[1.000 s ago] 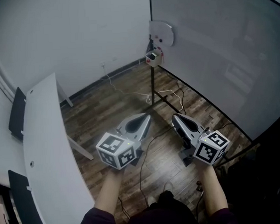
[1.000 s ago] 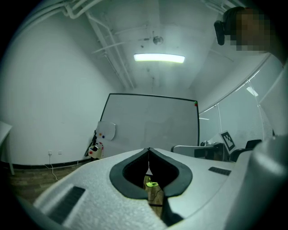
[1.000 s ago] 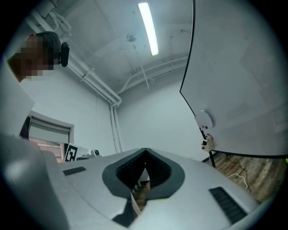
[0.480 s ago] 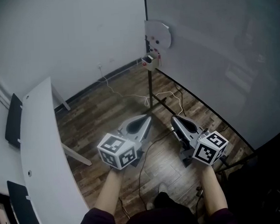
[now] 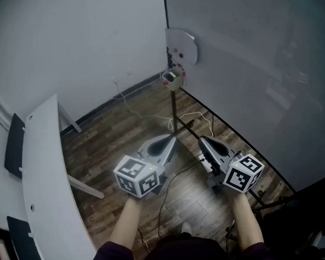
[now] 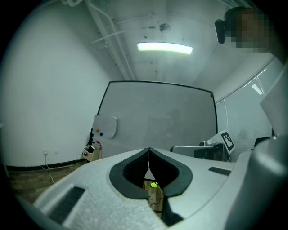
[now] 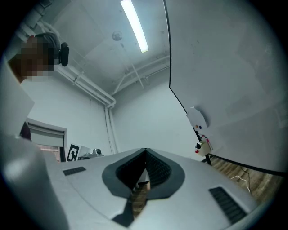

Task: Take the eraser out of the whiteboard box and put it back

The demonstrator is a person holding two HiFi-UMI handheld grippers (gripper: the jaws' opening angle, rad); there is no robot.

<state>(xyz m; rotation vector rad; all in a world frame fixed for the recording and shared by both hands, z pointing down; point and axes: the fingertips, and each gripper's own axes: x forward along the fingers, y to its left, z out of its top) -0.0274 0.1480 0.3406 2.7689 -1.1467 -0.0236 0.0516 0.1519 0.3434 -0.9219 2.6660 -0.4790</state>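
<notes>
Pointing roughly level over the wood floor (image 5: 124, 132), both grippers are clamped fully shut with nothing between the jaws. The left gripper (image 5: 170, 138) and right gripper (image 5: 203, 140) each show pads meeting at the tip in their own views (image 6: 148, 152) (image 7: 145, 152).

The box (image 5: 172, 79) hangs at the near corner of the whiteboard (image 5: 246, 66), straight ahead and well apart from both tips. A dark-topped thing sits in it, probably the eraser (image 5: 170, 75), though it is too small to be sure.

The two grippers toe inward, so the box lies left of the left gripper's line (image 6: 92, 152) and right of the right one's (image 7: 204, 146) — between them. The left tip looks a shade nearer, but there is little in it. By my reading the task has hardly begun: whichever gripper goes must close the gap, swing its nose onto the box and open first.
</notes>
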